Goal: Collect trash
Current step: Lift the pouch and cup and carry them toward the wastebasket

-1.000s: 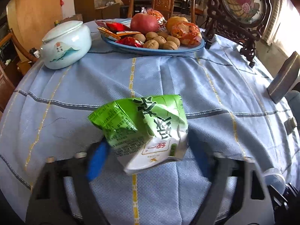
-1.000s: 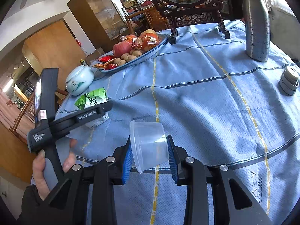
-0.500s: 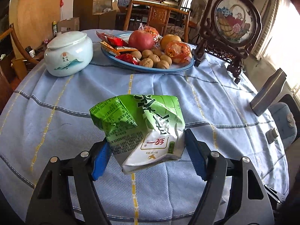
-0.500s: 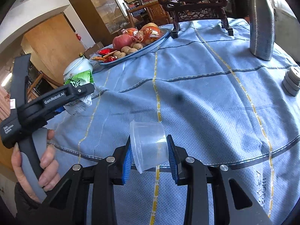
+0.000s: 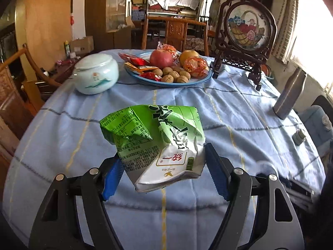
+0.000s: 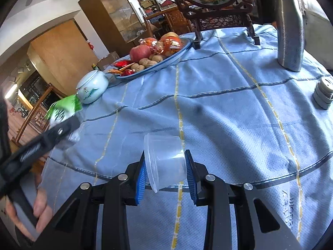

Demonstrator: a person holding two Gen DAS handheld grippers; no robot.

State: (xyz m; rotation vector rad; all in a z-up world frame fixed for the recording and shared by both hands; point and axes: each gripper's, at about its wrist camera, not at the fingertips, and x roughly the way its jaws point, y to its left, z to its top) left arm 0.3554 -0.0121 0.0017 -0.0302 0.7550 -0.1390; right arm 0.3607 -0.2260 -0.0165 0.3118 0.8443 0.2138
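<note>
My left gripper (image 5: 164, 173) is shut on a crumpled green and white drink carton (image 5: 160, 141) and holds it above the near part of the blue tablecloth (image 5: 239, 108). The carton also shows in the right wrist view (image 6: 62, 110), at the left edge over the table's rim. My right gripper (image 6: 166, 173) is shut on a clear plastic cup (image 6: 164, 162) that lies on its side between the blue pads, above the cloth near the table's front edge.
A blue plate (image 5: 199, 80) with an apple, walnuts and wrapped snacks stands at the back. A pale lidded jar (image 5: 95, 75) is at the back left. A carved screen stand (image 5: 247, 37), a grey bottle (image 5: 289, 95) and a small round stack (image 6: 322, 95) are on the right.
My left gripper has lifted the carton and drawn back toward the table's left edge. The right gripper with the cup has stayed in place.
</note>
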